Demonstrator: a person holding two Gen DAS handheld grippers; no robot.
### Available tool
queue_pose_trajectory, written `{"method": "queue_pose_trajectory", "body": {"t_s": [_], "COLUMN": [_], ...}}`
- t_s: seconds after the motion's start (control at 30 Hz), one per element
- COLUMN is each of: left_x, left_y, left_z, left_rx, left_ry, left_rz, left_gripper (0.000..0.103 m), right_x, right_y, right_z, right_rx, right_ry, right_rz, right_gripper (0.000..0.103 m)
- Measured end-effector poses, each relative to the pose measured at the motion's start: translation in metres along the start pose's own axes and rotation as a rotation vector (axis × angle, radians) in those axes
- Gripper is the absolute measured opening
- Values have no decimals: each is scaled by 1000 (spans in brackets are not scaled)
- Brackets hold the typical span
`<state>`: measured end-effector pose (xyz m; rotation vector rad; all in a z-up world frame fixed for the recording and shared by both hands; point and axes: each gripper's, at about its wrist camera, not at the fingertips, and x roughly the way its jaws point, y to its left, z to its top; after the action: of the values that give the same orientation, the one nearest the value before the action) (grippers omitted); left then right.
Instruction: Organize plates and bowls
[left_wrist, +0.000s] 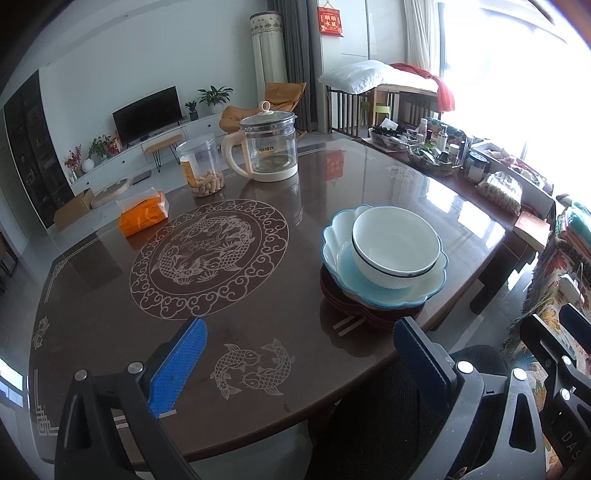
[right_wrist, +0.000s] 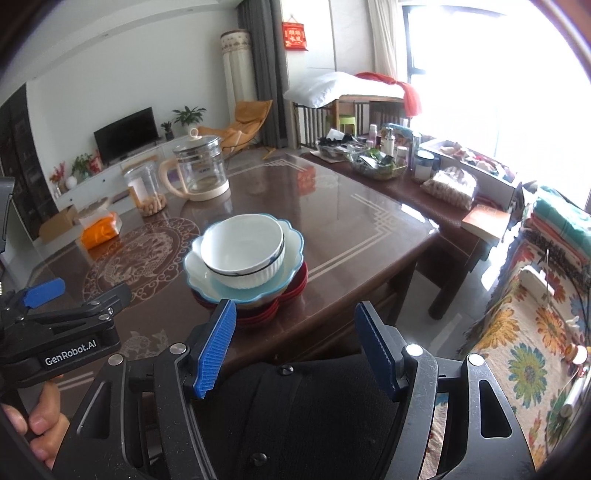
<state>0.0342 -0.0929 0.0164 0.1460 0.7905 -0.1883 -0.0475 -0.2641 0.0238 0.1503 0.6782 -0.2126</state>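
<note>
Dark brown glossy table, with pale dragon and fish motifs under its sheen, fills both wrist views. Ahead and to the left of the left gripper lies an orange tissue pack; beyond it stand a clear plastic jar with peanuts at its bottom and, just to the jar's right, a glass kettle with a cream handle and base. The left gripper hovers over the near table edge, its blue-padded jaws spread wide and holding nothing. Ahead and to the right of it sits the stacked crockery: a white bowl with a dark rim line rests, slightly tilted, inside a scalloped pale-blue bowl, which in turn sits on a pile of dark red plates near the table's right edge.

In the right wrist view the left gripper appears at far left, with a hand on its handle. The right gripper is likewise wide open and empty, held near the table's near edge above a dark fabric surface. The white bowl, scalloped pale-blue bowl and dark red plates lie directly ahead of it, slightly to the left, close beyond its fingertips but not touching them. Farther right, a lower side table carries bottles, jars and packets.
</note>
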Motion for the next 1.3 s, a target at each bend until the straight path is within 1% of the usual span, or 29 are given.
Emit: {"method": "queue_pose_trajectory", "body": {"t_s": [0.27, 0.6, 0.73, 0.9, 1.03, 1.2, 1.3], "left_x": [-1, -7, -5, -4, -4, -4, -4], "left_y": [1, -3, -2, 1, 1, 3, 4], "left_z": [-8, -11, -11, -10, -9, -8, -7], "left_rx": [-1, 30, 29, 18, 18, 10, 3], "left_ry": [30, 18, 32, 29, 21, 26, 30], "left_rz": [4, 9, 0, -20, -20, -22, -22], "left_gripper": [101, 101, 101, 101, 101, 101, 101], "right_x": [-5, -2, 1, 5, 4, 2, 0], "right_y": [6, 6, 5, 6, 7, 15, 13], "right_z": [-2, -4, -5, -4, -3, -1, 1], "right_rx": [-10, 3, 10, 12, 19, -20, -14], "right_ry": [2, 23, 33, 46, 41, 27, 21], "right_rz": [6, -4, -10, -7, 2, -67, -59], "right_gripper": [71, 71, 74, 74, 74, 79, 79]}}
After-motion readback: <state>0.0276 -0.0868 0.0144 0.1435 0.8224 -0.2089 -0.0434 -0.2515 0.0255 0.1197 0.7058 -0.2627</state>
